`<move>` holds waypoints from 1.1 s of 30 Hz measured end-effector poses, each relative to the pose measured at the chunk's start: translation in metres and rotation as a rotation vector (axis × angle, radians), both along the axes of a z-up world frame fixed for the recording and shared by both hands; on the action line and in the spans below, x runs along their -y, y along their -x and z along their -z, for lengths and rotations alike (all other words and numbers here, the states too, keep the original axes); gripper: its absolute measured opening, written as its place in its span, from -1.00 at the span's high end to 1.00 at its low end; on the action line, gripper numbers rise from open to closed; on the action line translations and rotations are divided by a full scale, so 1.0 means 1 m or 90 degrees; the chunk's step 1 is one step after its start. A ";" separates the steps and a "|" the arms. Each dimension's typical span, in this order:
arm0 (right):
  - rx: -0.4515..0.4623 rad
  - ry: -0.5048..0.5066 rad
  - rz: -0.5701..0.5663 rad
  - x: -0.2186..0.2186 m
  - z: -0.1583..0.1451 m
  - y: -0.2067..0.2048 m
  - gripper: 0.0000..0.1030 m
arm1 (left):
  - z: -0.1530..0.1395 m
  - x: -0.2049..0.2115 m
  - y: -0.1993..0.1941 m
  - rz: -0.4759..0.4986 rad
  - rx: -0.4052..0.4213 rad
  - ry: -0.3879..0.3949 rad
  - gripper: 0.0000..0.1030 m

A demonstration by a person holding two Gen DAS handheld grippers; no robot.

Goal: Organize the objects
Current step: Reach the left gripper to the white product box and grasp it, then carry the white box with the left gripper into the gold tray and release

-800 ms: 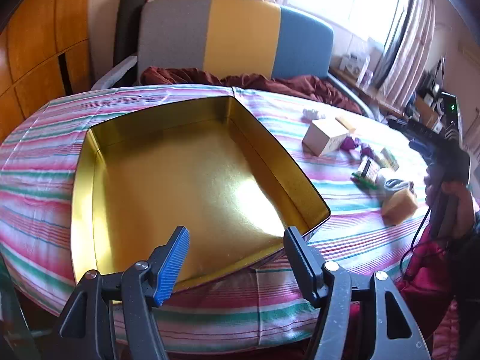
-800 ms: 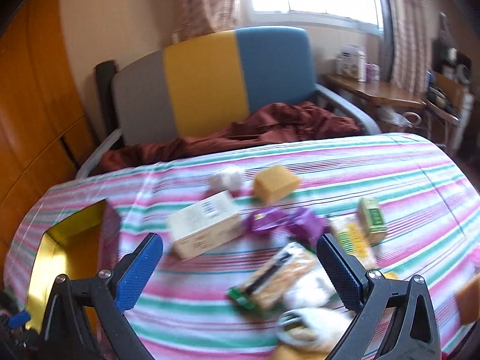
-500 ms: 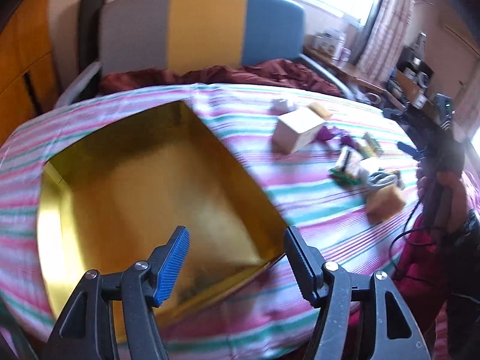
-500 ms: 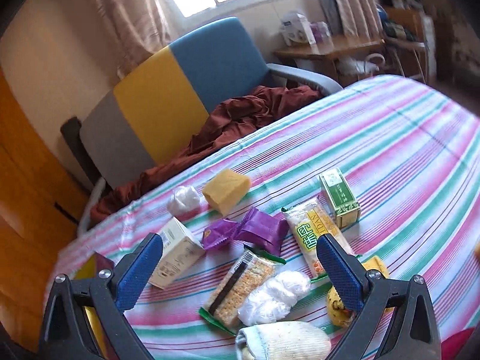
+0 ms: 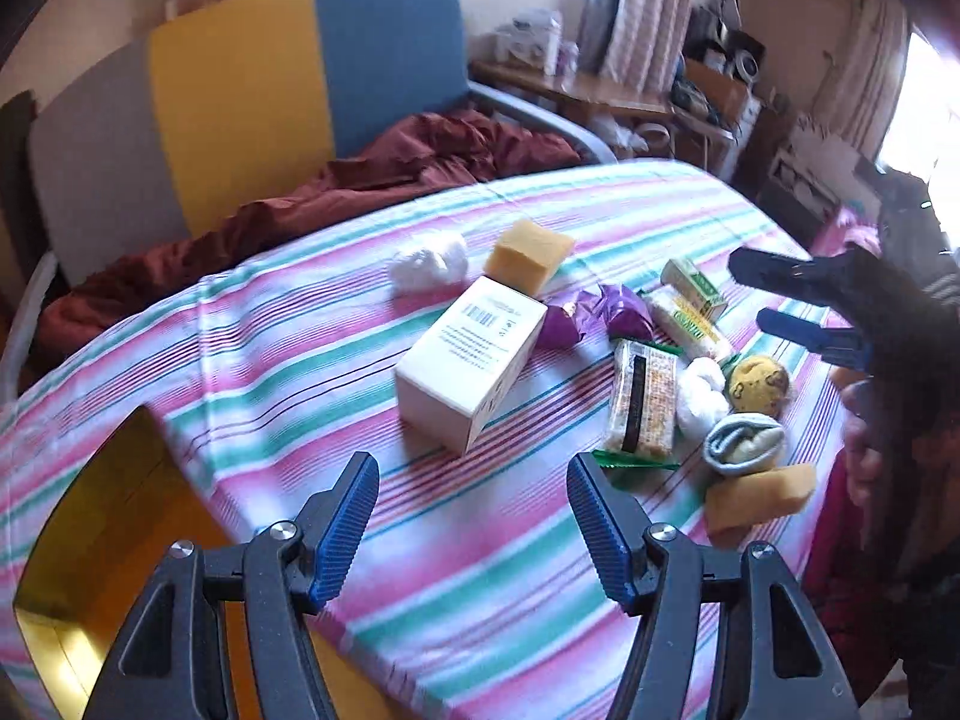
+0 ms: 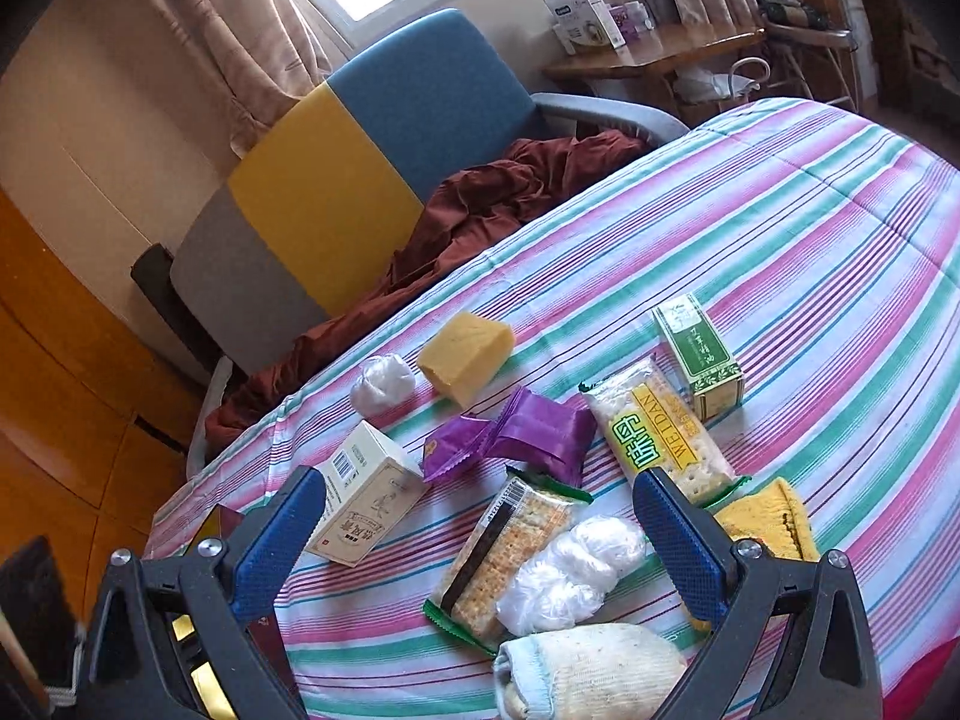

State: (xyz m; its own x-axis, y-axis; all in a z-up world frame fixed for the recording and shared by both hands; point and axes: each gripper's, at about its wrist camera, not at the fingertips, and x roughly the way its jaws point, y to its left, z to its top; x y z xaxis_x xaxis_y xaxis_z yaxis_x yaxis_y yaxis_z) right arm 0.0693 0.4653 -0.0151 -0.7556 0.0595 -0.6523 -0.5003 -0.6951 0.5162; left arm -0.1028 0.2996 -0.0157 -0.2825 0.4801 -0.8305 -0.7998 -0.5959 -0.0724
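"How many things lie on the striped cloth [image 6: 840, 252]?"

"Let me count. One white box [image 5: 471, 363] lies nearest the gold tin [image 5: 90, 546]. There are two yellow sponges: one far sponge [image 5: 528, 253] behind the box, one near sponge [image 5: 759, 495] at the right edge. There are two white plastic balls: a far white ball [image 5: 427, 267] left of the far sponge, a near white ball [image 6: 570, 576] by the crackers. I see two cracker packs, a dark-striped cracker pack [image 6: 504, 558] and a yellow cracker pack [image 6: 660, 438]. There are also two purple wrappers [image 6: 516, 435], one green box [image 6: 699, 357], one rolled sock [image 6: 594, 669] and one yellow knit ball [image 5: 759, 384]."

"And the grippers?"

"The left gripper [image 5: 471, 519] hangs over bare cloth, jaws spread wide, holding nothing. The right gripper [image 6: 480, 534] hangs over the near packs, jaws spread too, and empty."

"What is around?"

"A grey, yellow and blue chair [image 6: 360, 138] stands behind the table with a dark red blanket [image 5: 372, 180] on it. A wooden desk [image 6: 654, 57] is far right."

"Is anything in the way?"

"The white box lies between the tin and the pile."

"What changed?"

"A moment ago the left camera looked mostly at the tin. Now the tin is only a corner at the near left, and the pile fills the view. The right gripper has come closer to the packs."
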 end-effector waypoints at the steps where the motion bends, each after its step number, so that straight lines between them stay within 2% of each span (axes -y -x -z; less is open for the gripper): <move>1: -0.001 0.003 0.000 0.000 0.000 0.000 -1.00 | 0.004 -0.010 0.005 0.008 0.005 0.011 -0.29; 4: 0.001 0.012 -0.005 0.000 0.003 0.001 -1.00 | 0.017 -0.031 0.015 0.025 -0.018 0.043 -0.41; 6: 0.004 0.021 -0.011 0.000 0.005 0.003 -1.00 | 0.025 -0.045 0.023 0.037 -0.023 0.060 -0.56; 10: 0.003 0.033 -0.016 -0.002 0.007 0.004 -1.00 | 0.038 -0.065 0.036 0.047 -0.022 0.080 -0.61; 16: -0.005 0.043 -0.007 -0.008 0.008 0.003 -1.00 | 0.056 -0.081 0.046 0.050 -0.012 0.105 -0.59; 17: -0.004 0.045 -0.005 -0.009 0.009 0.002 -1.00 | 0.058 -0.081 0.047 0.044 -0.004 0.104 -0.32; 18: -0.003 0.047 -0.003 -0.010 0.010 0.003 -1.00 | 0.061 -0.079 0.048 0.035 0.009 0.099 -0.09; 19: -0.002 0.048 -0.001 -0.011 0.010 0.002 -1.00 | 0.063 -0.076 0.049 0.029 0.024 0.090 0.01; 22: 0.001 0.043 0.003 -0.013 0.010 0.002 -1.00 | 0.061 -0.064 0.042 0.005 0.034 0.073 0.02; 25: 0.003 0.043 0.010 -0.017 0.011 0.001 -1.00 | 0.049 -0.044 0.029 -0.023 0.038 0.036 0.03; 33: 0.024 0.048 0.004 -0.019 0.017 0.004 -1.00 | 0.000 0.013 -0.030 -0.038 0.012 -0.055 0.03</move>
State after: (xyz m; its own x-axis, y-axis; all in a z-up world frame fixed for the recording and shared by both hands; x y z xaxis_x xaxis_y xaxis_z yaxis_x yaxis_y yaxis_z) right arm 0.0653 0.4845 -0.0322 -0.7297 0.0134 -0.6836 -0.5245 -0.6523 0.5471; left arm -0.0726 0.2865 -0.0158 -0.2981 0.5325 -0.7922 -0.7609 -0.6336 -0.1396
